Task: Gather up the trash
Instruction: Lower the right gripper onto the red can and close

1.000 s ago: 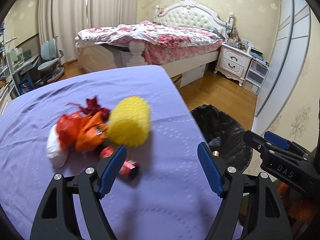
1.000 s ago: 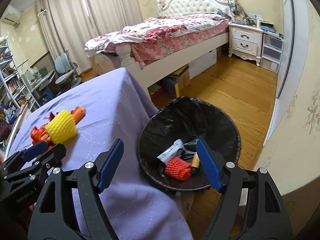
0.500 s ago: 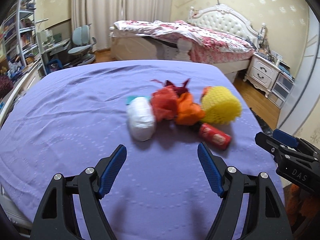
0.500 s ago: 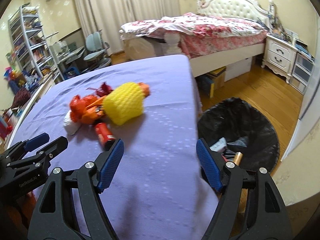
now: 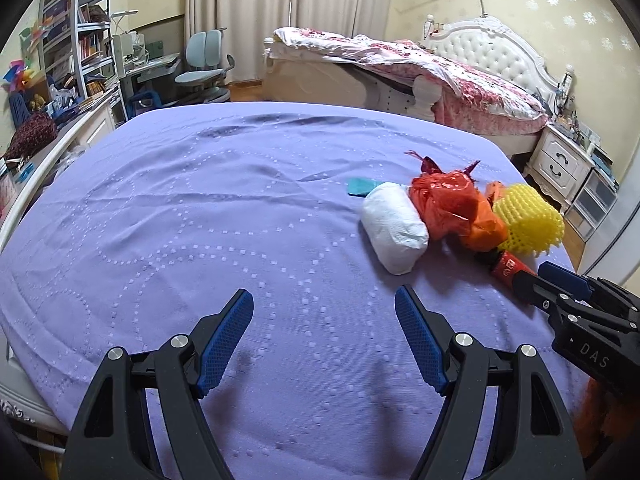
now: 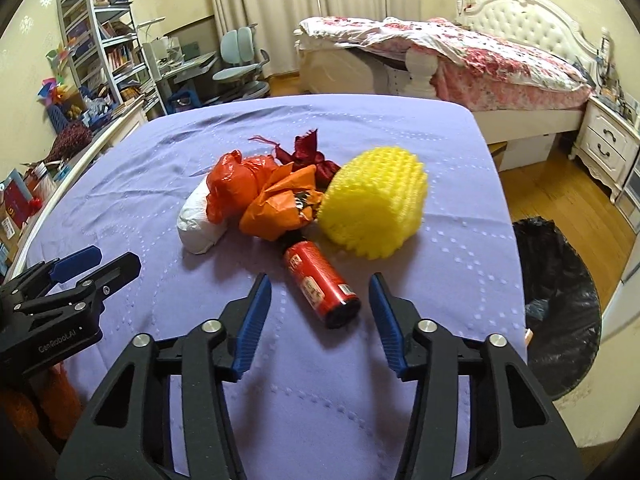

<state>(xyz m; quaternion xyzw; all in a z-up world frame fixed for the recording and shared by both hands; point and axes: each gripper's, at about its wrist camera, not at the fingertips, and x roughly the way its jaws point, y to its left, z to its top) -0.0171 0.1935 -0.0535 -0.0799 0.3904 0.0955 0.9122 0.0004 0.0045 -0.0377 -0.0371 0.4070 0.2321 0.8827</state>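
right gripper (image 6: 320, 312): jaws just been closing, not clenched yet; red can (image 6: 320, 284) lies between the pads, no contact seen.
left gripper (image 5: 324, 340): released, wide, nothing between, over purple cloth (image 5: 180, 220).
trash pile: yellow foam net (image 6: 374, 200), orange bags (image 6: 256, 196), white wad (image 6: 200, 220) at 12 o'clock of can, touching.
bin (image 6: 560, 300): black-lined, 3 o'clock, off table edge.
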